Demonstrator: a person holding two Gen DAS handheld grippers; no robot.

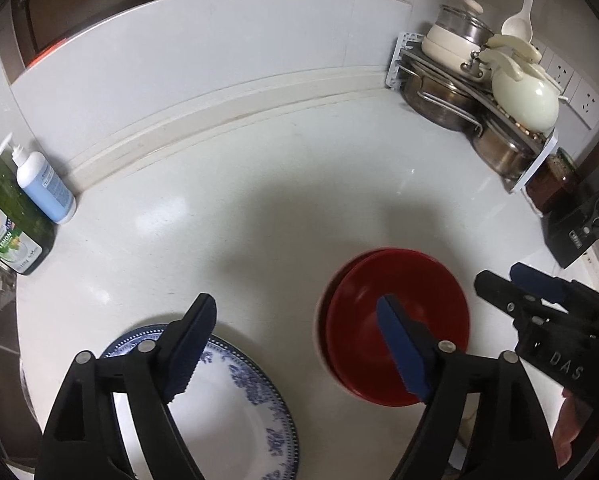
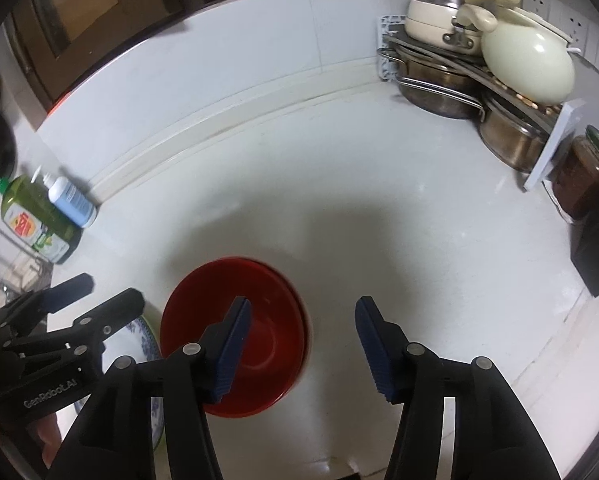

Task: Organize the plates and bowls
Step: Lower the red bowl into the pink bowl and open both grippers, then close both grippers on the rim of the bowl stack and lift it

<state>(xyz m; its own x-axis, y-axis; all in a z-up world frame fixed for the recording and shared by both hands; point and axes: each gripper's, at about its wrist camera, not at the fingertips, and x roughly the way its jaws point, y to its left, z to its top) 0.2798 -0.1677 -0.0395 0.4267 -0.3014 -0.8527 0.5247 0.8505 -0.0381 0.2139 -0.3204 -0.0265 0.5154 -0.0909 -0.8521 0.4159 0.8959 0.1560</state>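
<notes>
Glossy round red bowls (image 1: 395, 320), nested, sit beside a blue-patterned plate (image 1: 235, 412); the left gripper (image 1: 295, 344) and right gripper (image 2: 303, 348) hover above, wide, empty.

Left black two-finger gripper with blue ribbed pads (image 1: 295, 344): pointing steeply downward, jaws standing wide apart, gripping nothing.
Right black two-finger gripper with blue ribbed pads (image 2: 301, 350): angling steeply downward, jaws parted, holding nothing.
Person's hand (image 1: 573, 428): partly showing, gripping the right gripper's body.
</notes>
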